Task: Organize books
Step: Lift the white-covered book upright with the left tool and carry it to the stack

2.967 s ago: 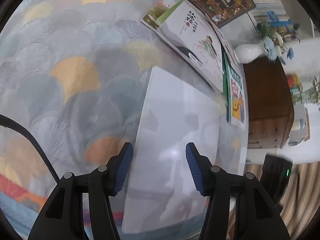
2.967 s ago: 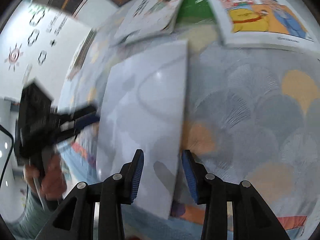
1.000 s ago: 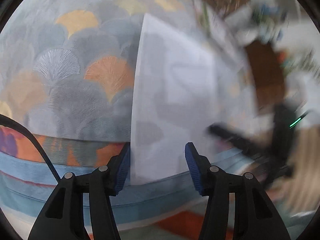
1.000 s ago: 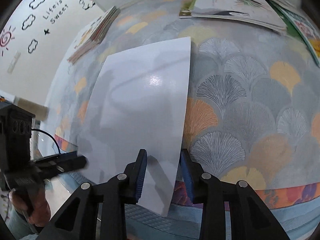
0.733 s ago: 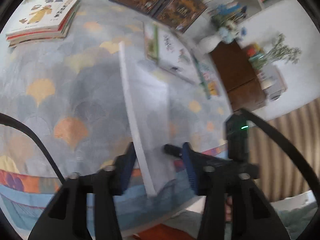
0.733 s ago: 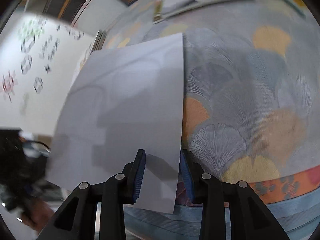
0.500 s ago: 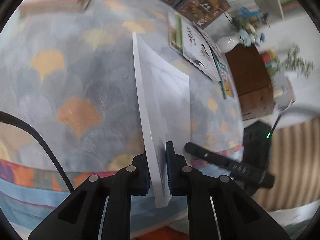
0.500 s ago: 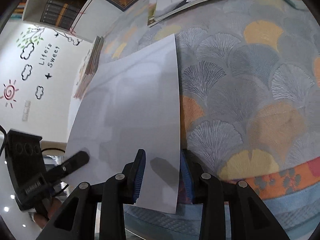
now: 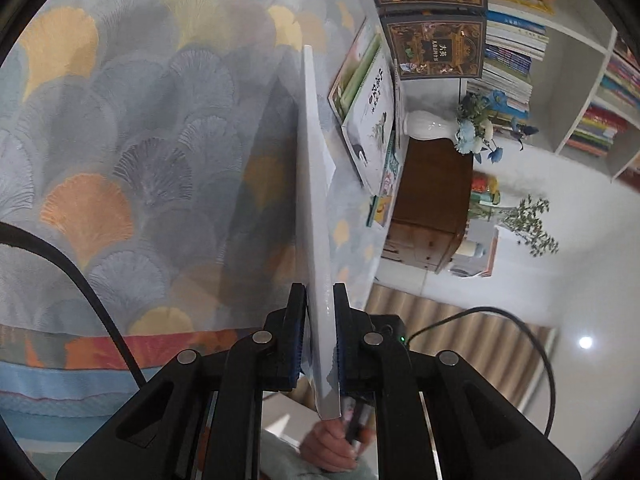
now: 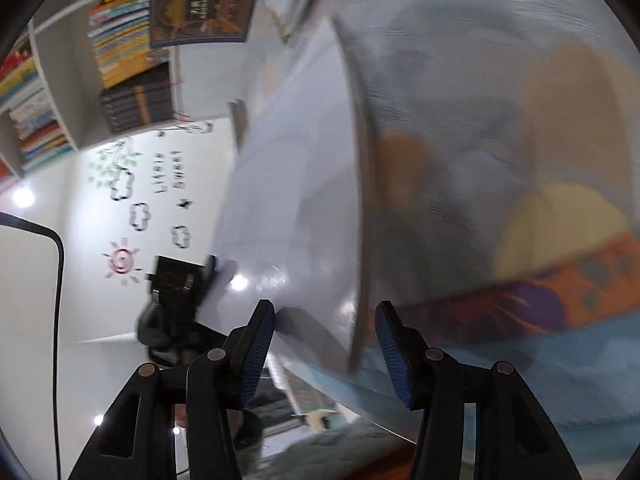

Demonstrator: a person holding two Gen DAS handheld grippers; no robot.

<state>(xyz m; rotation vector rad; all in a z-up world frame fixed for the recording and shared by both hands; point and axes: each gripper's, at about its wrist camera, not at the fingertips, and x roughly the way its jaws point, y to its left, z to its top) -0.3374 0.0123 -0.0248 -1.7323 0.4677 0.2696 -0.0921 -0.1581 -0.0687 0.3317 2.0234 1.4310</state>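
Above patterned cloth [image 9: 120, 128], left gripper [image 9: 320, 320] clamps white book's [image 9: 314, 200] edge; right gripper [image 10: 326, 344] opening.

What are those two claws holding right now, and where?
The left claw pinches the white book by its near edge; the right claw is opening, holding nothing.

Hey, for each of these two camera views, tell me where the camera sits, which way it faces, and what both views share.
Left wrist: on the left gripper, looking along its fingers over the fan-patterned tablecloth toward the white bookshelf; the gripper is shut on the thin white-covered book; a hand shows below.
Right wrist: on the right gripper, jaws opening, pads clear of the book's corner between them, facing the wall.
Shared: the white-covered book, the left gripper.
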